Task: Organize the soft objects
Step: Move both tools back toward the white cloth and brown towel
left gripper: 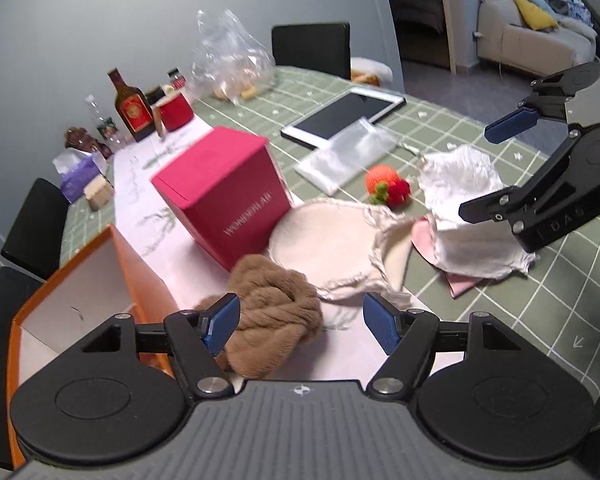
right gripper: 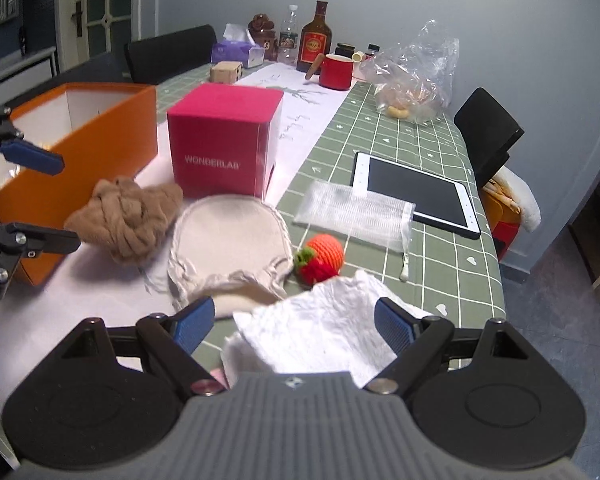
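A knotted brown fuzzy cloth (left gripper: 272, 320) (right gripper: 128, 216) lies on the white table runner beside the open orange box (left gripper: 84, 280) (right gripper: 84, 136). My left gripper (left gripper: 300, 324) (right gripper: 40, 200) is open, its jaws around the brown cloth's near side. A beige drawstring pouch (left gripper: 328, 240) (right gripper: 228, 236) lies flat in the middle. A crumpled white cloth (left gripper: 464, 208) (right gripper: 324, 328) lies over a pink piece (left gripper: 424, 240). My right gripper (right gripper: 296, 328) (left gripper: 496, 168) is open, jaws either side of the white cloth. Crocheted orange and red fruits (left gripper: 388, 188) (right gripper: 320, 260) lie between them.
A pink Wonderlab box (left gripper: 224, 192) (right gripper: 224, 140) stands behind the pouch. A tablet (left gripper: 340, 116) (right gripper: 416, 192) and a mesh bag (left gripper: 344, 156) (right gripper: 352, 212) lie on the green checked tablecloth (right gripper: 420, 264). Bottles, a red mug (right gripper: 336, 72), a plastic bag (right gripper: 416, 76) and tissues stand at the far end.
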`<act>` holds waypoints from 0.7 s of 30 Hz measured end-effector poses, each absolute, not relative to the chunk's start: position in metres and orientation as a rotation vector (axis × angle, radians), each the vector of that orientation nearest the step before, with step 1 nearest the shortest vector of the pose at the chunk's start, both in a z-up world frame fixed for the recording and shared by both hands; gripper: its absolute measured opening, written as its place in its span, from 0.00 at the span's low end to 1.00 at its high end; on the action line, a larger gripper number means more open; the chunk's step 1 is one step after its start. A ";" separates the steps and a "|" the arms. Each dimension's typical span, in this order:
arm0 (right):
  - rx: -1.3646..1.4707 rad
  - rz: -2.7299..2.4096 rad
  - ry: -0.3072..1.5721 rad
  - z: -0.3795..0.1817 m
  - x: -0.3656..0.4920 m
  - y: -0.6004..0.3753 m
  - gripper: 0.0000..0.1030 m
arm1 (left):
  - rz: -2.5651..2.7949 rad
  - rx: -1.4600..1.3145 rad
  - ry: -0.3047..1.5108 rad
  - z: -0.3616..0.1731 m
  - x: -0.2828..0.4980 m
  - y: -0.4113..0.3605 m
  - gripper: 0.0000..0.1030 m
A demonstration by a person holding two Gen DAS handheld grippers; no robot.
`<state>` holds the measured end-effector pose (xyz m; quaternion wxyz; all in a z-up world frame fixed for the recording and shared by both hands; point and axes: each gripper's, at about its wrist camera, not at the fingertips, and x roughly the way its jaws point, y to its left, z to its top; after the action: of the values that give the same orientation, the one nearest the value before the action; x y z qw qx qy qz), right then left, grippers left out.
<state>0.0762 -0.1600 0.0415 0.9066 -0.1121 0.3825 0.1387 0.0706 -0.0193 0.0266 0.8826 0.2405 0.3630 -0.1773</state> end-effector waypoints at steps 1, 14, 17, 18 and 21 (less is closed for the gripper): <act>-0.238 0.289 0.792 0.037 0.075 -0.161 0.83 | -0.367 0.491 0.766 0.024 0.073 -0.020 0.81; -0.277 0.343 0.870 -0.018 0.070 -0.167 0.79 | -0.267 0.455 0.862 -0.014 0.103 -0.024 0.80; -0.275 0.349 0.880 -0.025 0.072 -0.169 0.77 | -0.248 0.444 0.870 -0.018 0.108 -0.023 0.80; -0.276 0.352 0.885 -0.026 0.073 -0.169 0.73 | -0.243 0.446 0.872 -0.019 0.109 -0.023 0.80; -0.283 0.357 0.898 -0.031 0.075 -0.170 0.68 | -0.229 0.456 0.885 -0.025 0.113 -0.022 0.80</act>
<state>0.0754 -0.1698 -0.0314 0.8759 -0.1358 0.4302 0.1711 0.1131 -0.0222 -0.0253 0.8723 0.2180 0.4236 -0.1097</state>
